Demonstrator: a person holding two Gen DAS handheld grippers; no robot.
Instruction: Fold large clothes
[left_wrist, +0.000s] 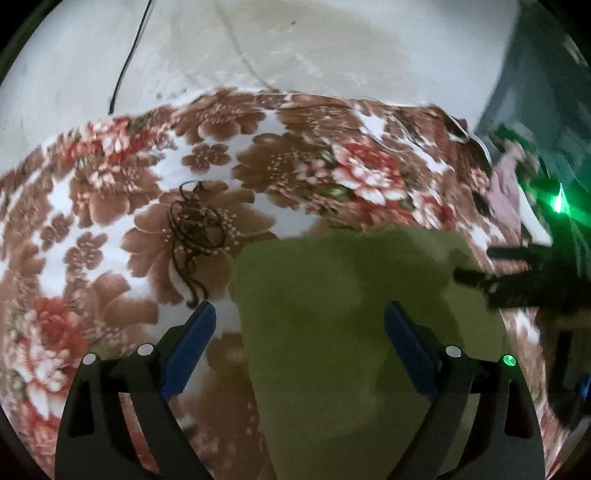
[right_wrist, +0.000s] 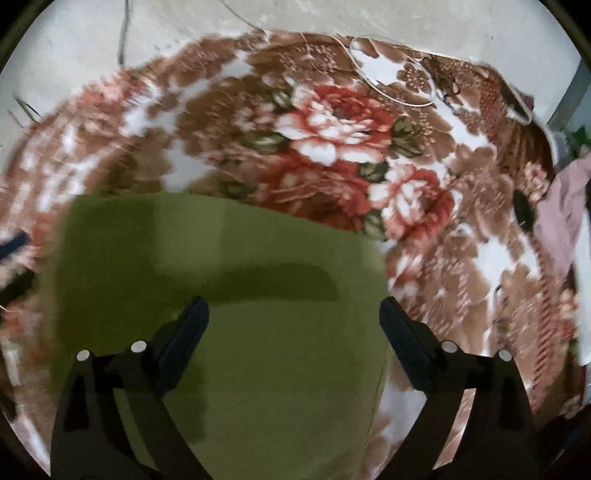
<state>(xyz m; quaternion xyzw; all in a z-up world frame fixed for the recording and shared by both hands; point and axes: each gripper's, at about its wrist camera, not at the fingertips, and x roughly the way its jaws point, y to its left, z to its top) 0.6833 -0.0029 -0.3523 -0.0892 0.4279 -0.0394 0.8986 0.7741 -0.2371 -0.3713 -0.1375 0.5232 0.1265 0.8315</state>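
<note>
hovering both tools over the olive green garment (right_wrist: 236, 295), which lies flat on the floral blanket (right_wrist: 332, 122) and fills the lower centre of both wrist views. your left gripper (left_wrist: 300, 321) is spread wide, nothing between its blue pads (left_wrist: 192, 343), cloth only under the right-hand one. your right gripper (right_wrist: 294, 315) is released too, jaws wide above the fabric, not pinching it. dark tangled thread (left_wrist: 195, 236) sits left of centre in the left view, pink cloth (right_wrist: 561, 218) at right edge.
</note>
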